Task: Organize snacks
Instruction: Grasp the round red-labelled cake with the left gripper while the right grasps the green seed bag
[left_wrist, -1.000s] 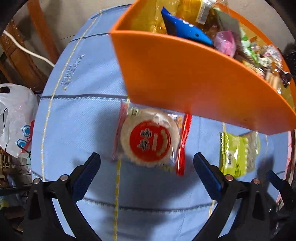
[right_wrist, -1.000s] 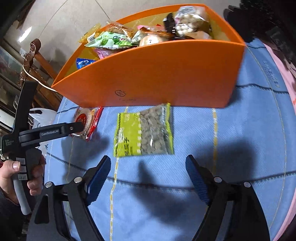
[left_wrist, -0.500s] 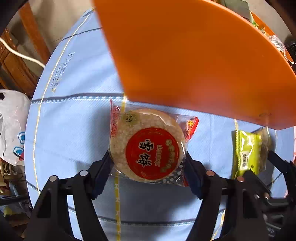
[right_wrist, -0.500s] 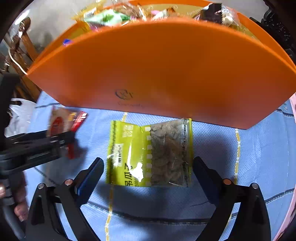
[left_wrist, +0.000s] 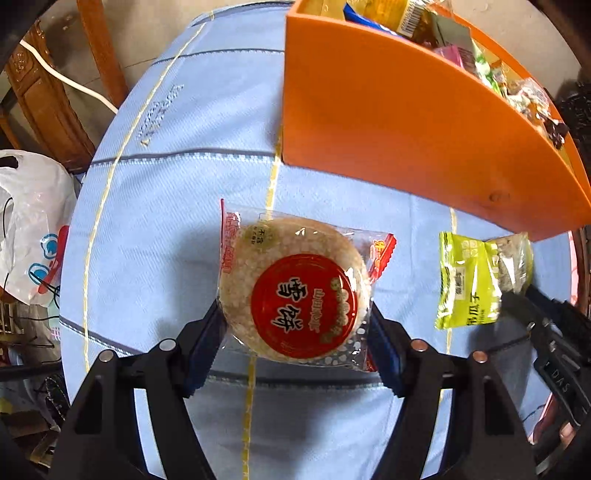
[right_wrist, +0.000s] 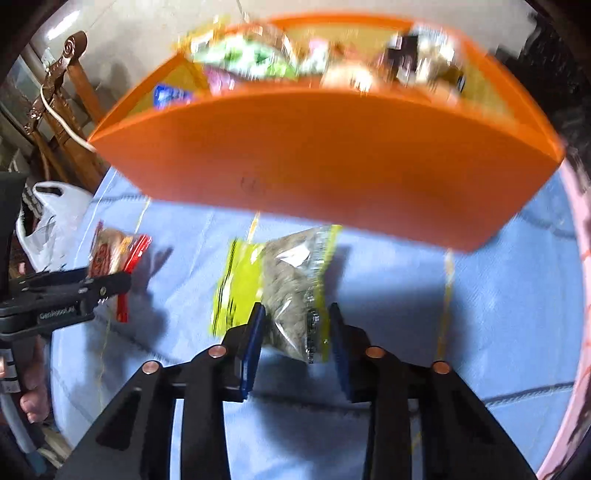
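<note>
My left gripper (left_wrist: 295, 332) is shut on a round rice cracker packet (left_wrist: 295, 288) with a red label and holds it above the blue tablecloth (left_wrist: 166, 184). My right gripper (right_wrist: 295, 332) is shut on a green seed packet (right_wrist: 280, 288) and holds it off the cloth. The orange snack bin (left_wrist: 406, 122), filled with several wrapped snacks, stands just beyond both packets; it also shows in the right wrist view (right_wrist: 332, 158). The seed packet (left_wrist: 476, 277) and right gripper show at the right of the left wrist view. The cracker packet (right_wrist: 114, 254) and left gripper show at the left of the right wrist view.
A white plastic bag (left_wrist: 29, 221) hangs off the table's left side. A wooden chair (left_wrist: 48, 96) with a white cable stands beyond the left edge. A pink edge (right_wrist: 580, 295) borders the table at the right.
Both grippers moved in over their packets, closed on them and lifted them off the cloth. The views pulled back and up, so the bin's contents show again.
</note>
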